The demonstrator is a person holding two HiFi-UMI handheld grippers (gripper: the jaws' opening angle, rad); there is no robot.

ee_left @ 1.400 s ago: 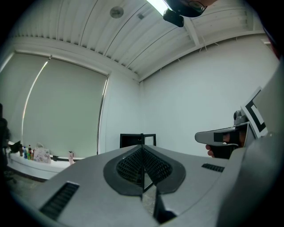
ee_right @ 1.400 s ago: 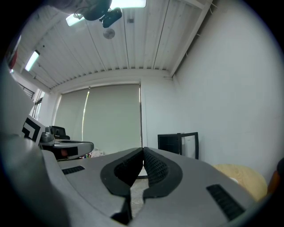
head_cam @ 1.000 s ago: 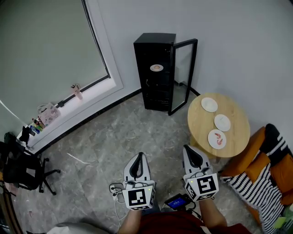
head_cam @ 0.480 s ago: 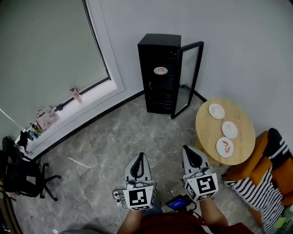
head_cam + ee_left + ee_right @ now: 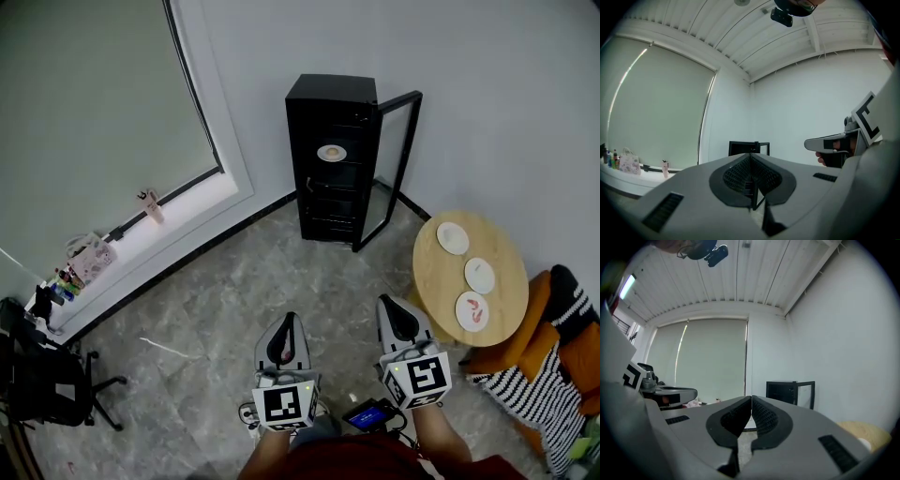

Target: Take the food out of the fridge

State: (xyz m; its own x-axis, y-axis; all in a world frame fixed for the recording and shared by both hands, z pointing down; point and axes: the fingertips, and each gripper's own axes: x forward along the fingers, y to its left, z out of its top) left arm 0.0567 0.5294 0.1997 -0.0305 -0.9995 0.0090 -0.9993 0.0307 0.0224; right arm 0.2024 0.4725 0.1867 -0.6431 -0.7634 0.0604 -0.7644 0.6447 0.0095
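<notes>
A black wheeled office chair [image 5: 42, 380] stands well to the left of the left gripper [image 5: 285, 321]. Further ahead on that side, the long white windowsill [image 5: 122, 246] holds a pale patterned bag [image 5: 89, 258] and a small pink bottle [image 5: 149, 205]. The left gripper is held level over the grey marble-patterned floor [image 5: 216, 300], its jaws pressed together with nothing between them.

Ahead of both grippers and well apart from them, the tall black fridge [image 5: 323, 202] stands against the wall, its glass-panelled door [image 5: 389, 164] swung open to the right. The small white plate of food [image 5: 331, 152] rests on an upper shelf inside it.

The right gripper [image 5: 394, 305] is just beside the left one and also level, with its jaws closed tight on nothing. Near it on the right, a round light-wood table [image 5: 433, 281] carries three white plates [image 5: 479, 275] in a row. The nearest plate [image 5: 472, 310] has something reddish on it.

Beyond the table, furthest right, is an orange armchair [image 5: 514, 328] draped with a black-and-white striped blanket [image 5: 525, 389].
</notes>
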